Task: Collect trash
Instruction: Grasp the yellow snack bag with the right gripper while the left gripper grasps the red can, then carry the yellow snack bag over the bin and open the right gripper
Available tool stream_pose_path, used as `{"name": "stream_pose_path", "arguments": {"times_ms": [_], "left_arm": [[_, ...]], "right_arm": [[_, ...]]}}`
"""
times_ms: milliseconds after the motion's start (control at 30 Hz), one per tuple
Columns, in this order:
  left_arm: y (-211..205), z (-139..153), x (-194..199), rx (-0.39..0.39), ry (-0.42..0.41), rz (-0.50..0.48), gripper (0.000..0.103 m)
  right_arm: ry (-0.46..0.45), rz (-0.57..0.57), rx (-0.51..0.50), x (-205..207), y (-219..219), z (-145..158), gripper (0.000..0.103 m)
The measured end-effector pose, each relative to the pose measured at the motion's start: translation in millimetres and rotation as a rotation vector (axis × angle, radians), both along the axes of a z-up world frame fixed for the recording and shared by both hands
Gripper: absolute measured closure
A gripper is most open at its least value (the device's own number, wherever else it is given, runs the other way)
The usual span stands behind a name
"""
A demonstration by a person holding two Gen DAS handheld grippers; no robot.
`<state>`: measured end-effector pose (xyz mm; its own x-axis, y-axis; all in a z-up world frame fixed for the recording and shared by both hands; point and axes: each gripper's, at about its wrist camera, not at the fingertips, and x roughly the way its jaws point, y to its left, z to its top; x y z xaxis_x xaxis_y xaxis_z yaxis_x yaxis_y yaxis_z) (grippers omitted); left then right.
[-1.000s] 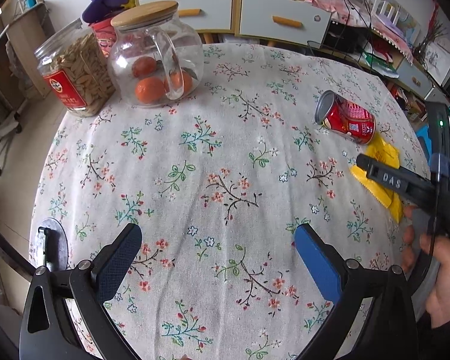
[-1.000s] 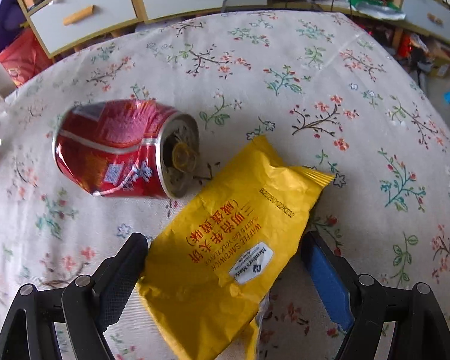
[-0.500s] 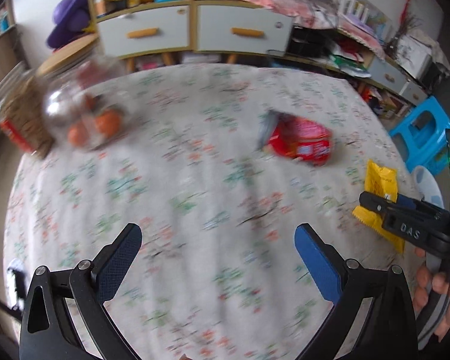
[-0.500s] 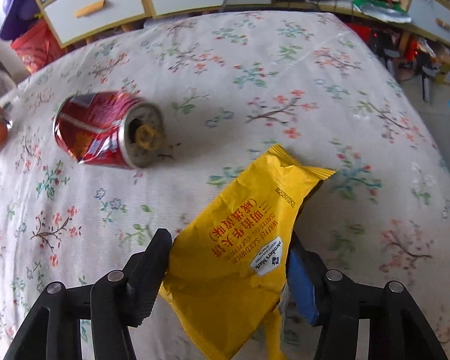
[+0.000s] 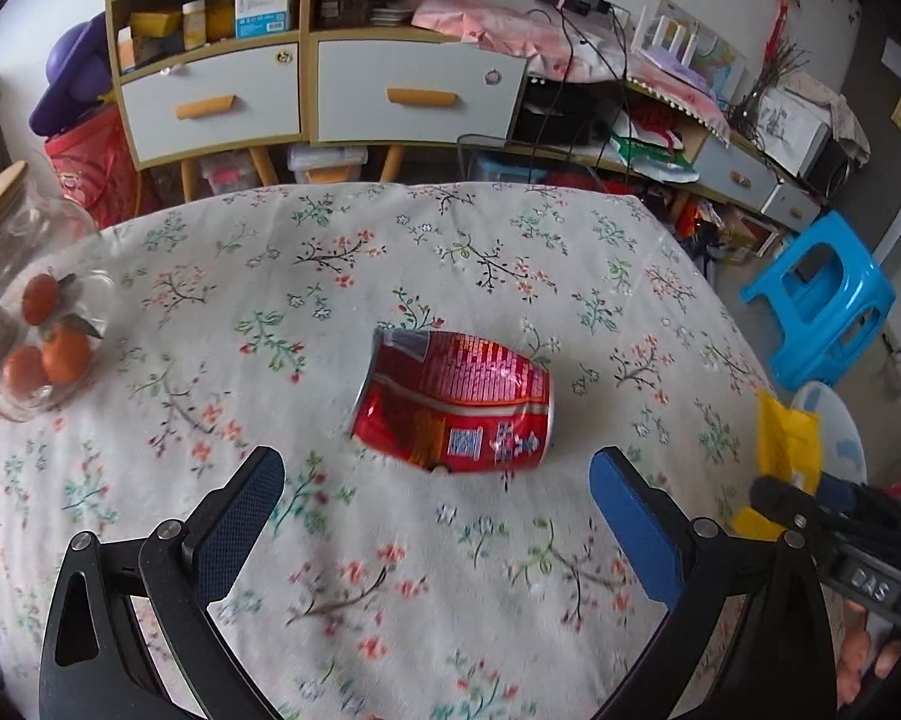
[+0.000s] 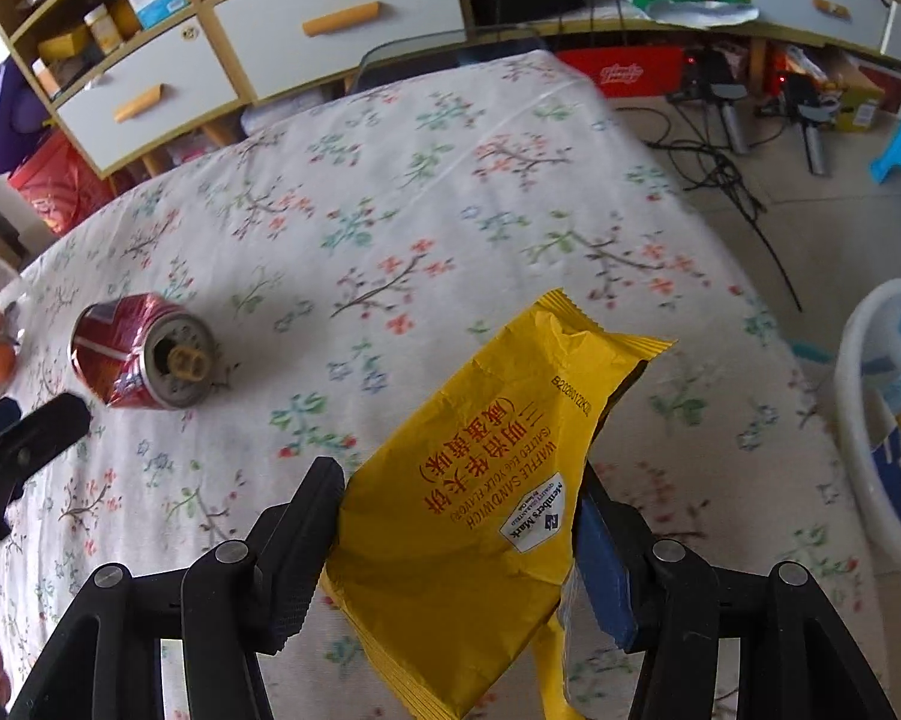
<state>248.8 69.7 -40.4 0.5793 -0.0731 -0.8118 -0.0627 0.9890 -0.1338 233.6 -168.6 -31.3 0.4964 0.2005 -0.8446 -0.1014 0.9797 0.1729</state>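
Note:
A crushed red can (image 5: 456,402) lies on its side on the floral tablecloth (image 5: 390,252), just ahead of my open, empty left gripper (image 5: 435,480). The can also shows in the right wrist view (image 6: 141,354) at the left. My right gripper (image 6: 459,492) is shut on a yellow snack wrapper (image 6: 486,480) and holds it lifted above the table near its right edge. The wrapper (image 5: 789,444) and right gripper show at the right of the left wrist view. A white bin (image 6: 870,420) stands on the floor beside the table.
A glass jar with oranges (image 5: 24,312) stands at the table's left. A blue stool (image 5: 822,294) is on the floor at right. Drawers and shelves (image 5: 306,90) line the back wall. Cables (image 6: 726,180) lie on the floor.
My right gripper closed on the yellow wrapper and lifted it up and right, toward the table edge. My left gripper swung right until the red can lay just ahead of it.

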Motion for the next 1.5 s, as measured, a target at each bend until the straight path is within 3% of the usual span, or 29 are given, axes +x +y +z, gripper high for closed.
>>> {"name": "stream_pose_path", "arguments": {"times_ms": [333, 500, 1033, 1300, 1500], "left_arm": [[-8, -26, 21, 0.0, 0.026, 0.011, 0.002], [-12, -30, 23, 0.016, 0.04, -0.002, 0.015], [-43, -11, -8, -0.035, 0.049, -0.076, 0.016], [-71, -7, -25, -0.078, 0.06, -0.134, 0.016], [-97, -8, -33, -0.097, 0.076, -0.188, 0.016]], "right_arm": [[0.026, -0.022, 0.024, 6, -40, -14, 0.04], [0.027, -0.032, 0.03, 8, -53, -15, 0.04], [0.005, -0.043, 0.044, 2, -75, -1, 0.04], [-0.035, -0.115, 0.066, -6, -124, 13, 0.04], [-0.049, -0.256, 0.071, -8, -188, 19, 0.04]]}}
